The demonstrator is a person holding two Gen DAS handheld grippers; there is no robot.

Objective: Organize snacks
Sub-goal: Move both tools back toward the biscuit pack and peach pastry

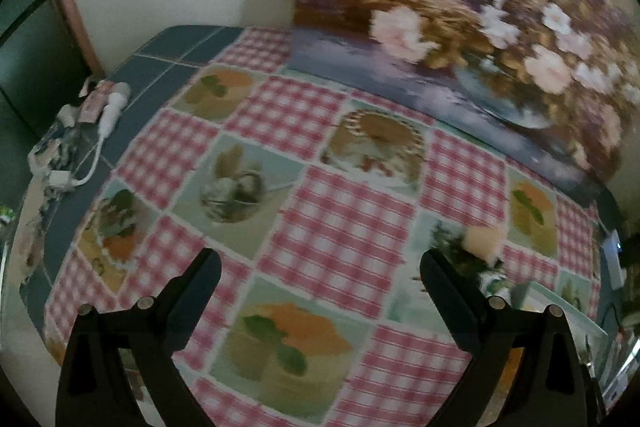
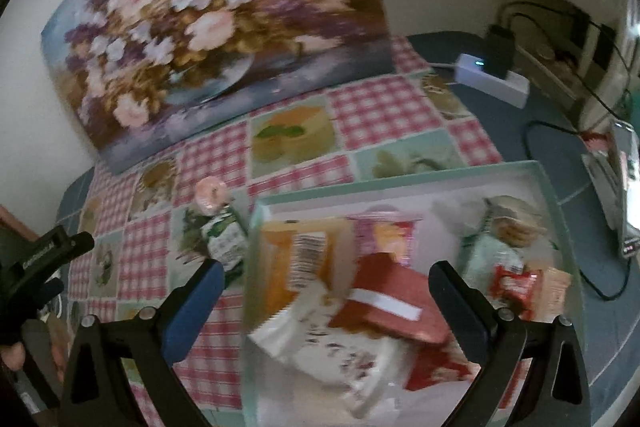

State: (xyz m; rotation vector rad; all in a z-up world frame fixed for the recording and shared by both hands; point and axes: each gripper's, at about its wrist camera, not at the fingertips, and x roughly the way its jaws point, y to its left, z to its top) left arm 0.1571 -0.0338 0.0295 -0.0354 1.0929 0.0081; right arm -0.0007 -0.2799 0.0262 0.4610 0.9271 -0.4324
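Left claw (image 1: 320,259) spread wide, empty, over checkered tablecloth (image 1: 340,219) on tabletop. White cable with adapter (image 1: 108,115) at far left edge. Green bottle with pink cap (image 2: 218,227) lying just left of box, touching its corner. Right claw (image 2: 326,271) also wide open, holding nothing, above teal-rimmed box (image 2: 400,183) holding orange packet (image 2: 304,259), red packet (image 2: 392,303), white wrapper (image 2: 328,343), cookie bag (image 2: 504,231). Floral painting (image 2: 208,27) propped against wall behind. White power strip (image 2: 492,79) far right.

No lettering is readable; the orange packet (image 2: 304,259) bears a barcode.
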